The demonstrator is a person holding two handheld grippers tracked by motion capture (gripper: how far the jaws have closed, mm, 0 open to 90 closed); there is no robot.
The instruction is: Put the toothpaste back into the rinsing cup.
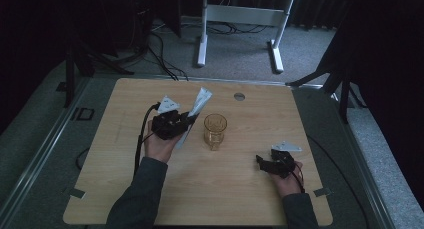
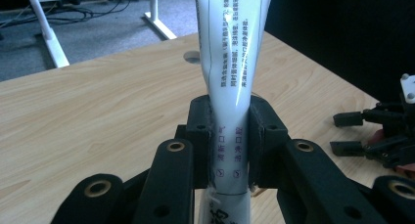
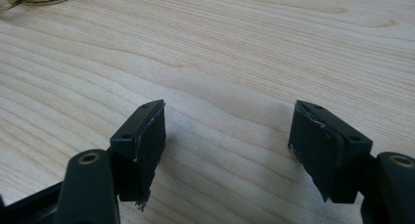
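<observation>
One gripper is doing all the work at the moment: the left gripper (image 1: 186, 120) has its jaws clamped on a white tube (image 1: 196, 110), pinched across the lower body with the printed upper part rising toward twelve o'clock in the left gripper view, where the pads (image 2: 201, 136) squeeze it from both sides. From above, the tube sits tilted over the wooden table (image 1: 125, 189), lifted clear of it as far as one can judge, its flat crimped end pointing to roughly one o'clock. Just to its three o'clock stands an amber glass mug (image 1: 215, 130), upright and apparently empty (the likely destination, by the look of it). So the pick-up seems done; bringing the tube over and into the mug, or squeezing it there, looks like what remains. The right gripper (image 1: 261, 161) waits well apart at about four o'clock from the mug, jaws spread wide with nothing between them, bare wood showing in the gap.
</observation>
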